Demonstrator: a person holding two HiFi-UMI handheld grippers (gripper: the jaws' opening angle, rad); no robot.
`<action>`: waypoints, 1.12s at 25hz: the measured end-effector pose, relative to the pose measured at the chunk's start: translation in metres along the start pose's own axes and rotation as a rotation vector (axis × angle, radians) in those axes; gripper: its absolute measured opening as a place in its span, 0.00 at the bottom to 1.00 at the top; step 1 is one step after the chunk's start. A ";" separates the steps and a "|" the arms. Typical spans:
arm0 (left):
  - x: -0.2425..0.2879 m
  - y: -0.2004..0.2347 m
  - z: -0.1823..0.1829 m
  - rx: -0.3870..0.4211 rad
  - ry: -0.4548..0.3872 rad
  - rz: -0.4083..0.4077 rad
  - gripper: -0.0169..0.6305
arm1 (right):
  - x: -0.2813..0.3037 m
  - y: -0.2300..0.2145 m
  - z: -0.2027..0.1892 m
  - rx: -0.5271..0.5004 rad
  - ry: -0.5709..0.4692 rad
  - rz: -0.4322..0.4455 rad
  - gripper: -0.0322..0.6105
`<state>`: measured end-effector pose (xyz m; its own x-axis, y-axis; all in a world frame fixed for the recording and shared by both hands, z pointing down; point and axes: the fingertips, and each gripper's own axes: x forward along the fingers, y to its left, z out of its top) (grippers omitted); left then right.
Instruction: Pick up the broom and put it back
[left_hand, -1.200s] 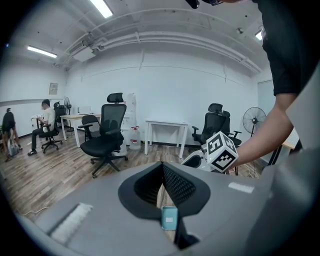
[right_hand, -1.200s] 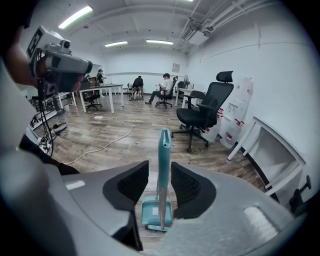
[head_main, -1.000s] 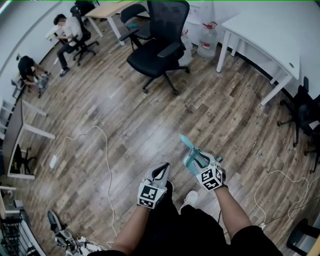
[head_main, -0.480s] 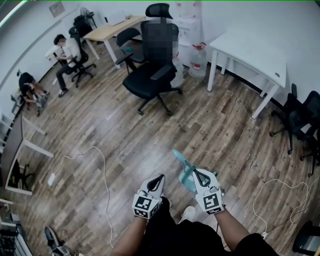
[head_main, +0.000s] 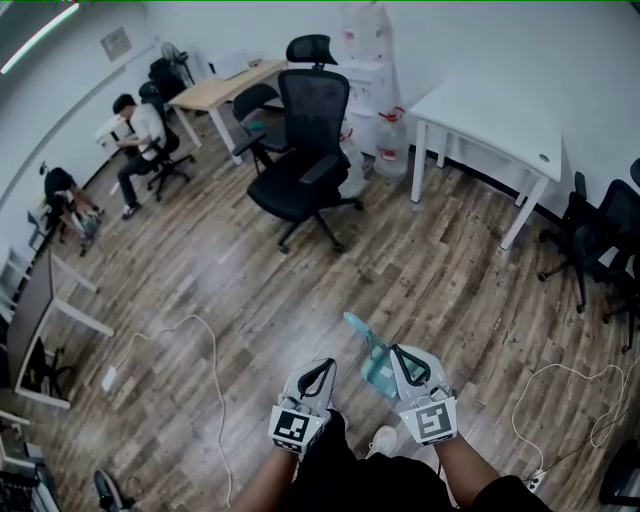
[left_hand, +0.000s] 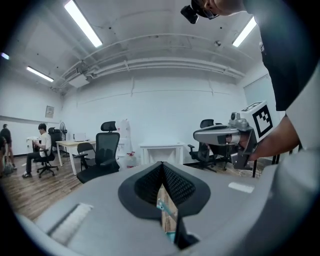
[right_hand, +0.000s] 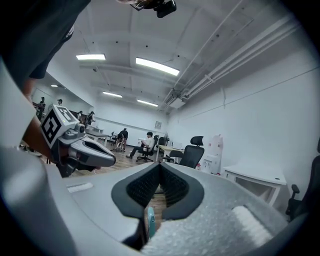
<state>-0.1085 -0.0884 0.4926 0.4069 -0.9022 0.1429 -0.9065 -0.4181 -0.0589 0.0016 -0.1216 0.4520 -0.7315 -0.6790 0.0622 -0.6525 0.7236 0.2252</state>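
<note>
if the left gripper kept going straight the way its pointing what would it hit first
Nothing near the left gripper; the way looks free across the room, then probably the white table, though depth is unclear.

A wooden floor (head_main: 430, 265) bears an office chair (head_main: 292, 186) and a white cable (head_main: 213, 360).

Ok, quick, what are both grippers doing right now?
Left gripper: closed, empty.
Right gripper: closed on the teal broom.

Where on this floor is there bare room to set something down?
Bare wood floor lies between the black office chair, the white table and the left cable. Crowded: the right edge, with chairs and another cable.
</note>
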 end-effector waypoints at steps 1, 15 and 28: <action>0.000 -0.002 0.005 0.005 -0.013 -0.005 0.05 | -0.001 -0.002 0.000 -0.001 0.004 -0.006 0.05; -0.004 -0.016 0.040 -0.012 -0.075 -0.007 0.05 | -0.016 -0.004 0.031 -0.053 -0.022 0.002 0.05; 0.006 -0.035 0.057 -0.039 -0.114 -0.048 0.05 | -0.029 -0.018 0.033 -0.046 -0.043 -0.031 0.05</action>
<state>-0.0678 -0.0857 0.4393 0.4583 -0.8883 0.0308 -0.8884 -0.4588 -0.0155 0.0280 -0.1103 0.4138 -0.7196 -0.6942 0.0127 -0.6659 0.6952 0.2709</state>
